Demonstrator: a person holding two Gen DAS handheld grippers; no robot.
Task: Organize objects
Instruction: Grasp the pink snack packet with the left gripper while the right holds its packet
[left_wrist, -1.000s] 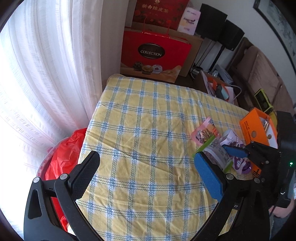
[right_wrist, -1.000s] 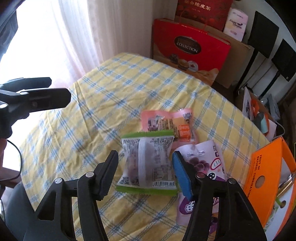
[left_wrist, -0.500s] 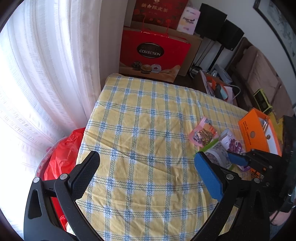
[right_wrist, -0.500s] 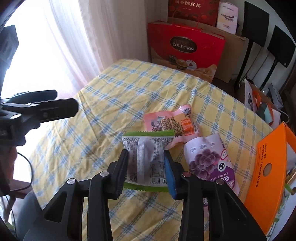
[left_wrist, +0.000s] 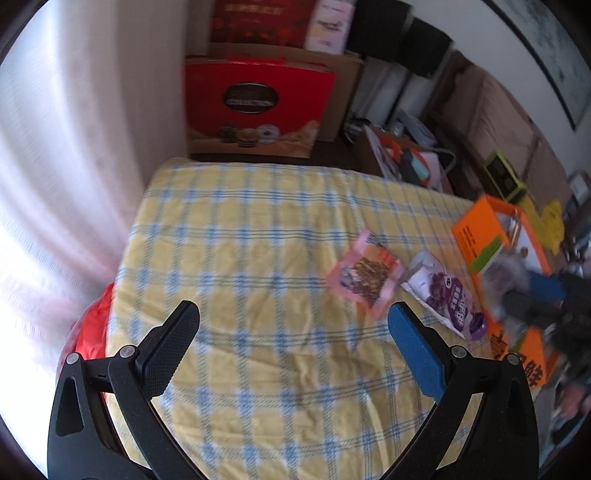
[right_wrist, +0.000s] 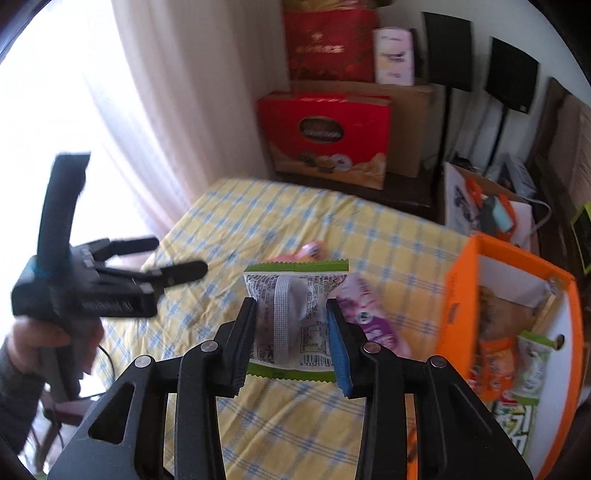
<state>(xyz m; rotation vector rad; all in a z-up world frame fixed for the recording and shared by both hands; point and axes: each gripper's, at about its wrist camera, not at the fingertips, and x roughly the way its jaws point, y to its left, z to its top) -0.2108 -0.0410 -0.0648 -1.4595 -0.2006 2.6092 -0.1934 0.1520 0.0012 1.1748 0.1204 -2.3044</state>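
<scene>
My right gripper (right_wrist: 291, 339) is shut on a green-edged white snack packet (right_wrist: 291, 314) and holds it lifted above the yellow checked tablecloth (right_wrist: 295, 229). A purple snack pouch (right_wrist: 365, 314) and a pink packet (right_wrist: 310, 251) lie on the cloth beyond it. The open orange box (right_wrist: 458, 295) with several packets inside stands to the right. My left gripper (left_wrist: 291, 332) is open and empty above the cloth (left_wrist: 258, 240); the pink packet (left_wrist: 365, 277), purple pouch (left_wrist: 447, 295) and orange box (left_wrist: 480, 229) show to its right, with the blurred lifted packet (left_wrist: 498, 266).
White curtains (left_wrist: 74, 147) hang at the left. A red gift box (left_wrist: 258, 107) and cardboard boxes stand beyond the table's far edge. A red bag (left_wrist: 92, 332) sits below the table's left edge. A box of clutter (right_wrist: 487, 210) stands at the far right.
My right gripper has closed on the green-edged packet and lifted it off the cloth, swinging right toward the orange box. My left gripper stayed open and drew back a little.
</scene>
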